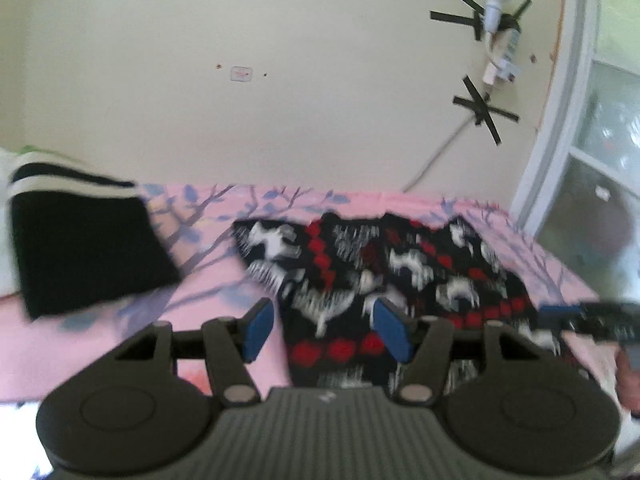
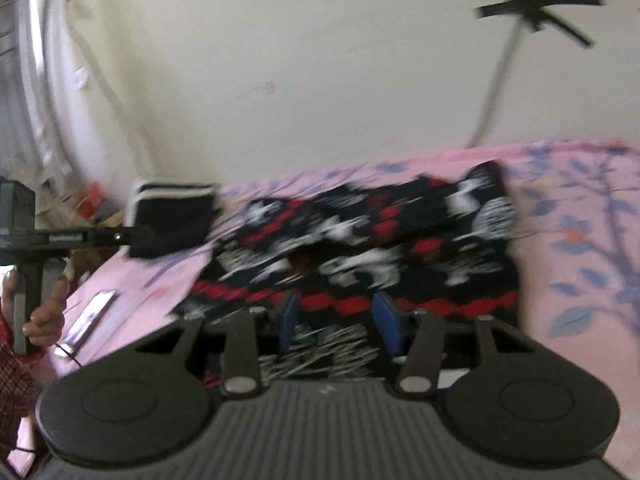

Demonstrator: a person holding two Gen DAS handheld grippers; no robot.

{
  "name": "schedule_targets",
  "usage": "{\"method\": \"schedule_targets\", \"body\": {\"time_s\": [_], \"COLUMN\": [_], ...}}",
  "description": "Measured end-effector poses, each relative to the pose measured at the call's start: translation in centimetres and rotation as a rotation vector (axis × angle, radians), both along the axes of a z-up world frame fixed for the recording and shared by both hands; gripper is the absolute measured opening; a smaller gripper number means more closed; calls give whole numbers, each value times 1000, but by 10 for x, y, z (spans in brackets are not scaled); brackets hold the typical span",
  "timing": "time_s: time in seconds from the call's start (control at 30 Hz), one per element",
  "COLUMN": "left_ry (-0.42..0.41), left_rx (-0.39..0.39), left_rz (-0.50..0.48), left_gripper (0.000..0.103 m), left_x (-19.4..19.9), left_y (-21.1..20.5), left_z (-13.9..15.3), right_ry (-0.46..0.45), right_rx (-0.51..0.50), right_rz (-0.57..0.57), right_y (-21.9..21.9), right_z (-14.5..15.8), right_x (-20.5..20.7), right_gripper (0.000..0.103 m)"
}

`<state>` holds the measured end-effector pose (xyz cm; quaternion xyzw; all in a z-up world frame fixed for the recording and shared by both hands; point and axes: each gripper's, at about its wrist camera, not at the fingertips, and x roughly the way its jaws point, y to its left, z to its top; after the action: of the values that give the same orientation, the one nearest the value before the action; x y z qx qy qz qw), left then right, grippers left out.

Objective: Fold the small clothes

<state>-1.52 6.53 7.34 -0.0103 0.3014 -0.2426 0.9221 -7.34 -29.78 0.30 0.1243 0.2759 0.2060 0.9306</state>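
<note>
1. The patterned garment (image 1: 384, 276), black with red and white figures, lies spread on the pink bedsheet (image 1: 208, 288), reaching from near the bed's far edge by the wall down toward the near edge, where both grippers hang over it.
2. The left gripper (image 1: 326, 330) hovers over the garment's near left part. Its fingers stand apart and nothing is clamped: the left blue pad (image 1: 258, 330) sits over bare sheet just outside the garment's left edge, the right pad over the cloth.
3. The right gripper (image 2: 338, 326) is above the garment's near hem. Its fingers are also apart, with cloth showing through the gap but not pinched, as far as the blur allows.
4. In the right wrist view the garment's long axis seems to run across the bed, side to side, with a rumpled ridge through its middle.
5. Each gripper is nearest its own near corner of the garment. A fold away toward the wall would, I judge, start from those two corners.
6. A folded black piece with white stripes (image 1: 86, 248) rests near the far left corner of the bed, apart from the patterned garment.
7. A phone-like flat object (image 2: 90, 318) lies on the sheet near the left edge. No container is in view.
</note>
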Motion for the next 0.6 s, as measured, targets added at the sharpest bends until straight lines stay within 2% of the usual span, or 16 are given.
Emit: {"method": "schedule_targets", "body": {"time_s": [0.13, 0.3, 0.37, 0.43, 0.53, 0.6], "left_ry": [57, 154, 194, 229, 263, 289], "left_rx": [42, 74, 53, 9, -59, -91], "left_rz": [-21, -21, -3, 16, 32, 35], "left_gripper": [56, 56, 56, 56, 56, 56], "left_x": [-54, -105, -117, -129, -146, -152], "left_y": [9, 16, 24, 33, 43, 46], "left_z": [-16, -44, -52, -55, -57, -60], "right_ry": [55, 183, 283, 315, 317, 272], "right_rx": [46, 129, 189, 245, 293, 308], "right_rz": [139, 305, 383, 434, 434, 371], "right_y": [37, 75, 88, 94, 78, 55], "right_z": [-10, -31, -45, -51, -47, -38], "right_x": [-2, -8, -12, -24, -36, -48], "right_gripper": [46, 46, 46, 47, 43, 43]}}
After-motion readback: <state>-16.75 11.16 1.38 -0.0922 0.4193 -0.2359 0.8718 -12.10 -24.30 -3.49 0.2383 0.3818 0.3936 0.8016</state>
